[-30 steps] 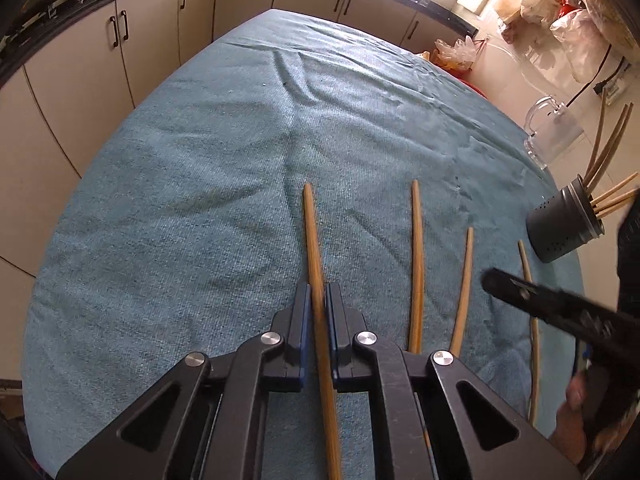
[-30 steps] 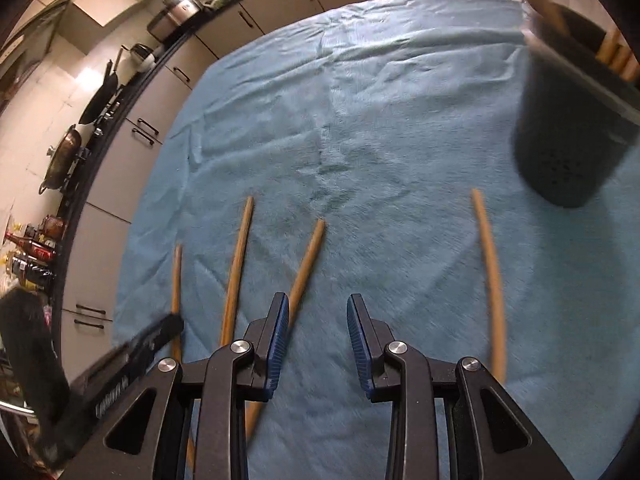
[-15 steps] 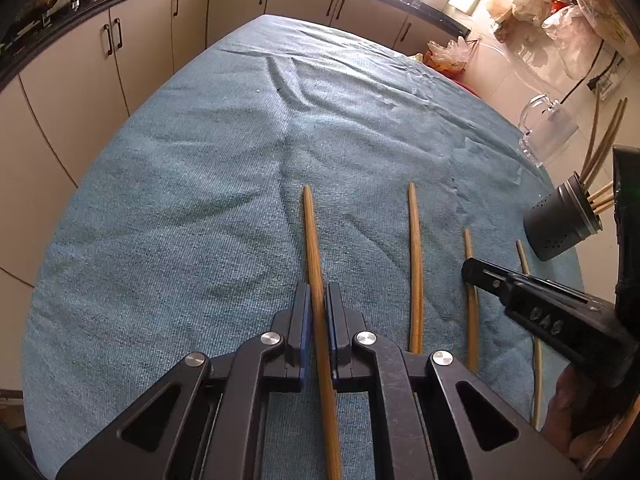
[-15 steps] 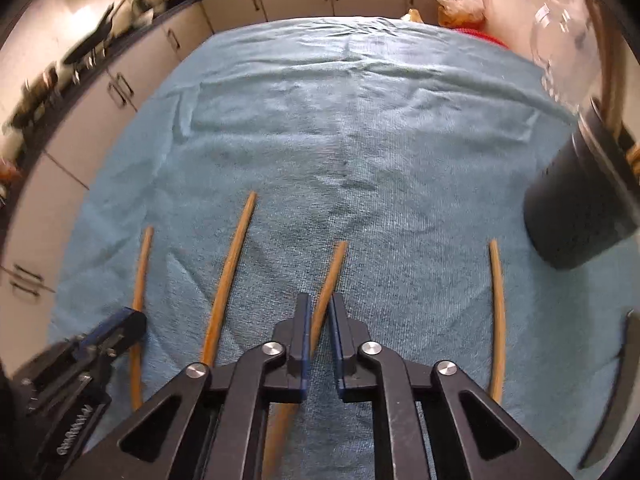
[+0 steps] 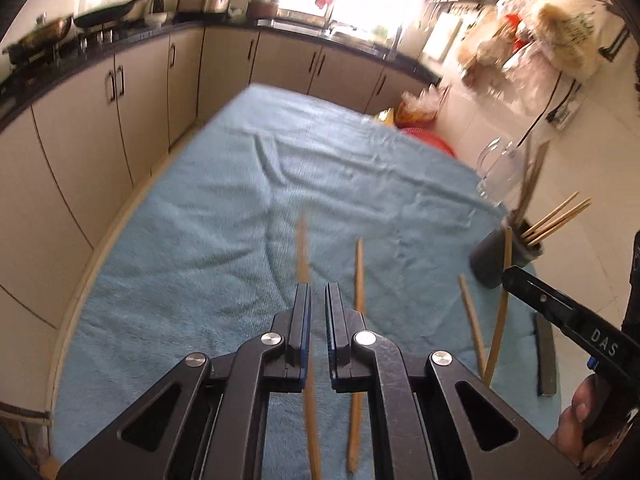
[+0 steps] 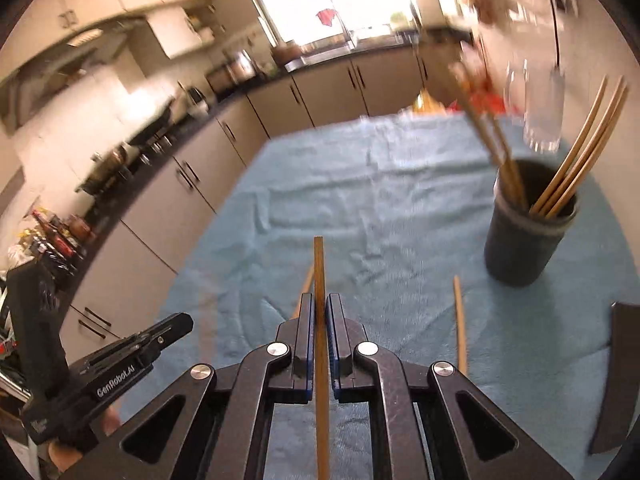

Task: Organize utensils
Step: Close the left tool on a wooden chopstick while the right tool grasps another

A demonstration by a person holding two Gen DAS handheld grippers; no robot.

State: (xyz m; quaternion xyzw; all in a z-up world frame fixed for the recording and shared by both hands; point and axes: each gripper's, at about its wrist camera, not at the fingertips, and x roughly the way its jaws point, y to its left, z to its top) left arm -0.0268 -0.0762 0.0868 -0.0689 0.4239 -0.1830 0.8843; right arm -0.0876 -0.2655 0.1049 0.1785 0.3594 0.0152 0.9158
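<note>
Slender wooden chopsticks lie on the rumpled teal terry-cloth tabletop. Each black hand-held gripper, left and right, clamps one smooth chopstick. More stand in a dark cylindrical holder.

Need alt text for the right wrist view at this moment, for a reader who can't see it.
The right gripper is shut on a wooden chopstick, held above a blue towel. A dark utensil holder with more chopsticks stands to the right, one loose chopstick lies beside it, and the left gripper shows at lower left.
</note>
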